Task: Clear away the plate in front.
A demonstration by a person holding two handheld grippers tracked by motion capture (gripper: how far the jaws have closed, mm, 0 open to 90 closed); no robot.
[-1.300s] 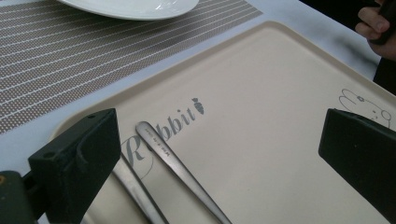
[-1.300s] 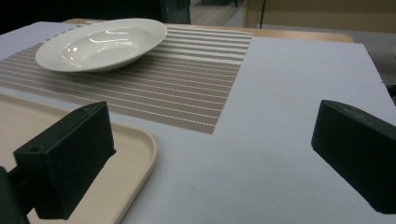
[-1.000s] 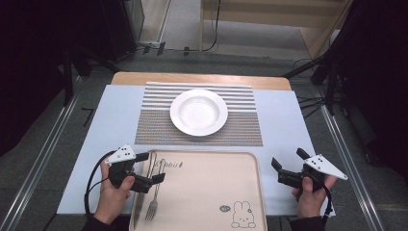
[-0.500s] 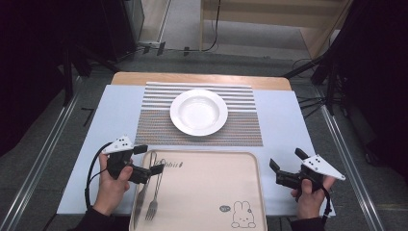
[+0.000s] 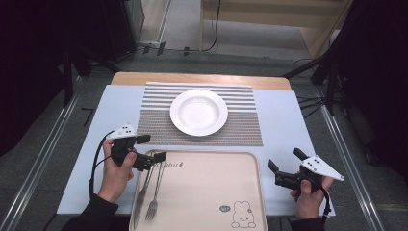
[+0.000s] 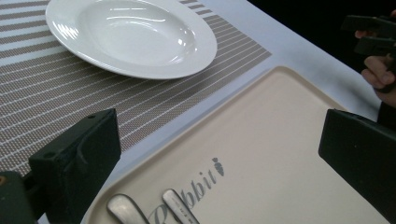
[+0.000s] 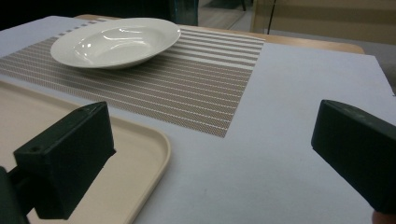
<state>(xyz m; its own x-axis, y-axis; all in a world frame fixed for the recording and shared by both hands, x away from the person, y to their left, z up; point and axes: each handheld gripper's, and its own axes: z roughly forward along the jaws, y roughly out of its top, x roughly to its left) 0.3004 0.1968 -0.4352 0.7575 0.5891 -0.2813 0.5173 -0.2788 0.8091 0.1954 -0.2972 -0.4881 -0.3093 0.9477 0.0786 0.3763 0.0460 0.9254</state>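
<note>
The fork [image 5: 155, 192] and the knife [image 5: 143, 193] are both of plain silver metal, thin and long. They lie side by side at the left edge of the tray [image 5: 207, 202], the knife on the outer side.

In the high view the full length of both is seen, with the fork's tines at the near end. In the left gripper view only the two rounded handle ends appear, fork [image 6: 180, 206] and knife [image 6: 123, 209], beside the grey word printed on the tray.

Their long axes run from the near edge of the table toward the plate [image 5: 198, 112], and the handles point to the far side.

The left gripper [image 5: 153, 147] hangs just over these handle ends with its jaws wide apart and nothing between them. The right gripper [image 5: 286, 160] is well apart, at the right of the tray, jaws also spread.
</note>
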